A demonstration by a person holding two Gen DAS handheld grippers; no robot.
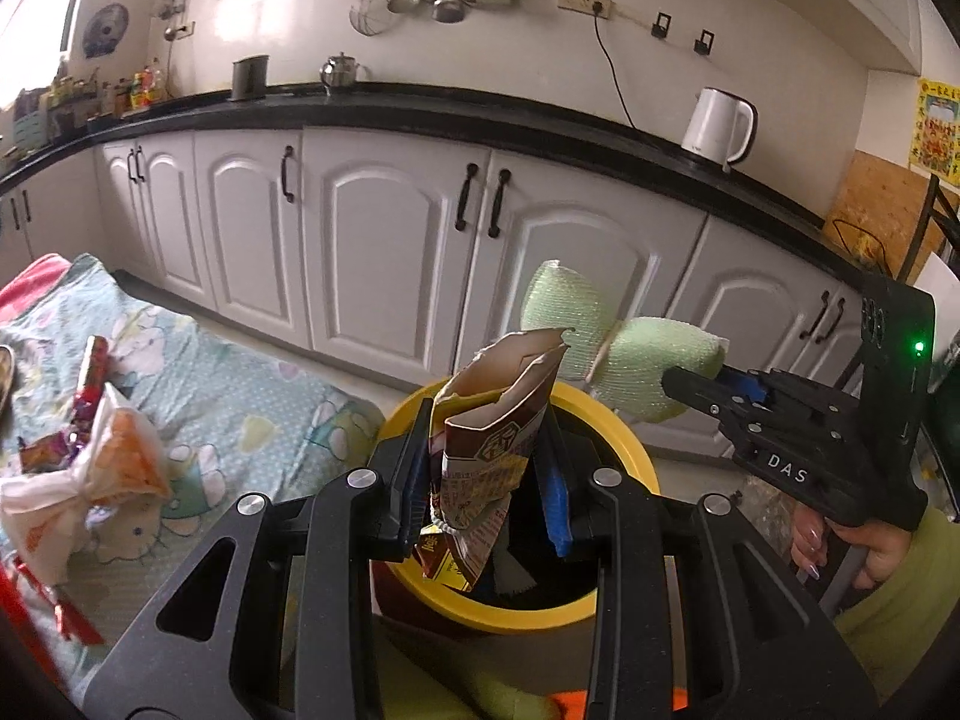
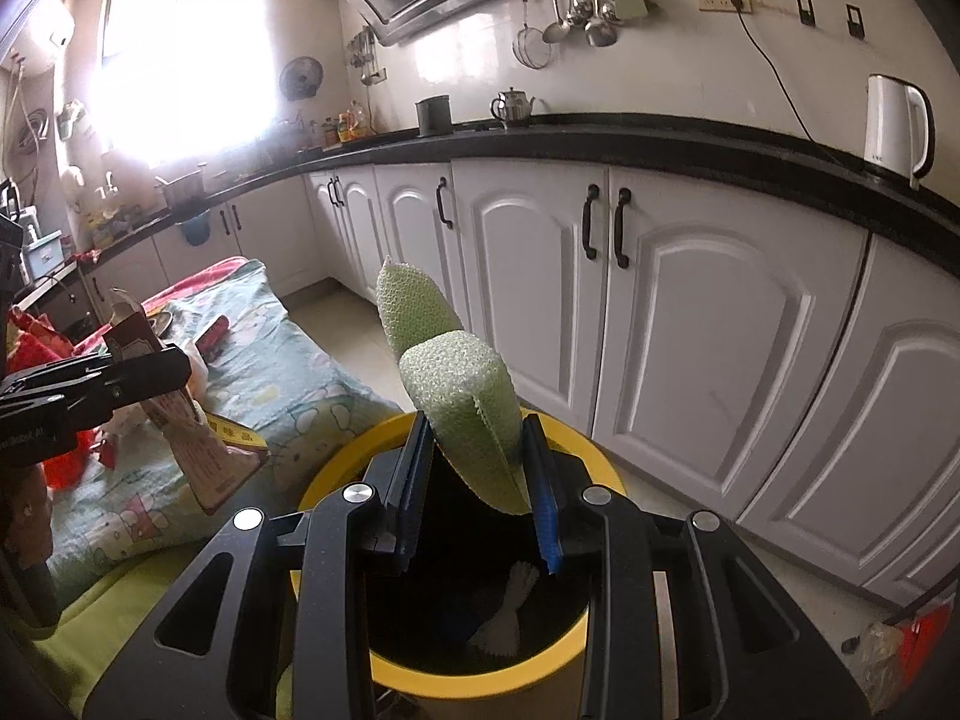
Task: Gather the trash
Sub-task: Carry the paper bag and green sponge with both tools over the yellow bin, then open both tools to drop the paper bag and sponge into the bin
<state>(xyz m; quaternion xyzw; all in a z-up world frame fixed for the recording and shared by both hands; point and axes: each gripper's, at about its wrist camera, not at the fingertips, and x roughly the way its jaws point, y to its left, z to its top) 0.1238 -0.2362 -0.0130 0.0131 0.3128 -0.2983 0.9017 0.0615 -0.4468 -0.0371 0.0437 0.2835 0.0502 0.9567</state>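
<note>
Left wrist: snack packet (image 1: pixel 489 450) clamped upright between jaws over bin (image 1: pixel 624 450).

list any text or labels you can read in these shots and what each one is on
"DAS": white letters on the right gripper body.
Brown snack bag in the left gripper: print too small and creased to read.
Yellow wall poster: blurred, unreadable.

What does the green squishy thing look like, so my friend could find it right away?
Look below the long black kitchen counter for the round yellow bin on the floor. Just above its rim, the right gripper pinches a folded pale green foam net. It is soft, bumpy and plain, unlike the brown printed paper bag held in the left gripper.
</note>
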